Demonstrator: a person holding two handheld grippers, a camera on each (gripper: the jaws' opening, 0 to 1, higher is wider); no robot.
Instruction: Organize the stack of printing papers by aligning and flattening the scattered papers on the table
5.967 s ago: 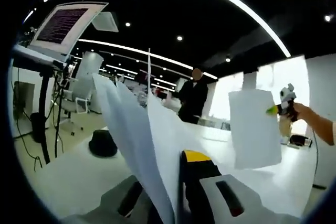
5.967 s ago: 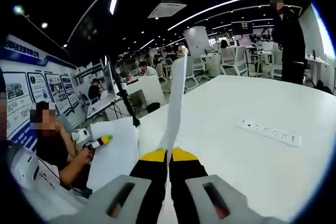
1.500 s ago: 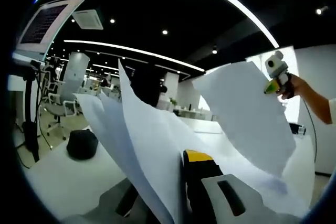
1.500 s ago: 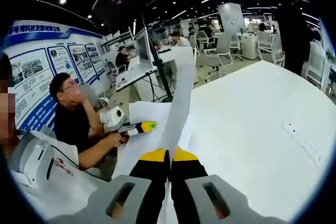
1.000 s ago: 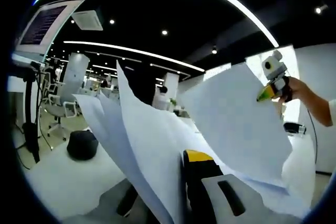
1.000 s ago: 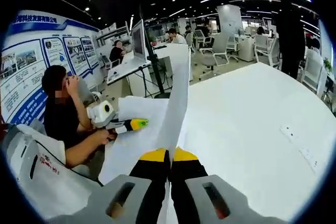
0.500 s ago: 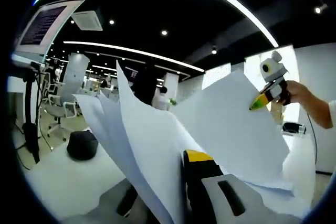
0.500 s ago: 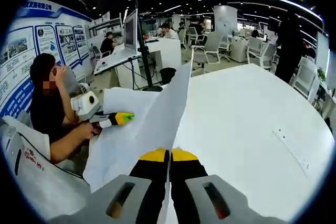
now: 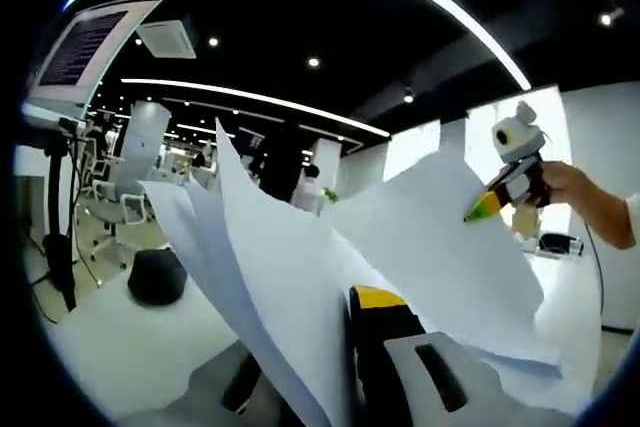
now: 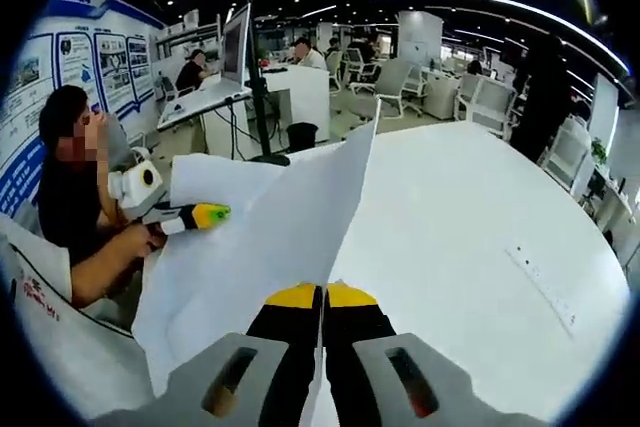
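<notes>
Each hand-held gripper is clenched on paper: the right hand-held gripper [image 10: 322, 292] pinches a single sheet [image 10: 290, 212] angled toward the left hand-held gripper's [image 9: 345, 297] upright stack [image 9: 270, 287] above the worktop [image 10: 470, 217].

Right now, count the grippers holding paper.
2: the left gripper clamps a fanned bundle of sheets; the right gripper pinches a single sheet. More sheets may be hidden behind.

The left gripper [image 9: 335, 362] is clamped on several upright paper sheets [image 9: 270, 277]. Coming in from the right, the right gripper [image 9: 478, 209] holds another sheet [image 9: 450, 267] tilted over the white tabletop [image 9: 130, 337].
</notes>
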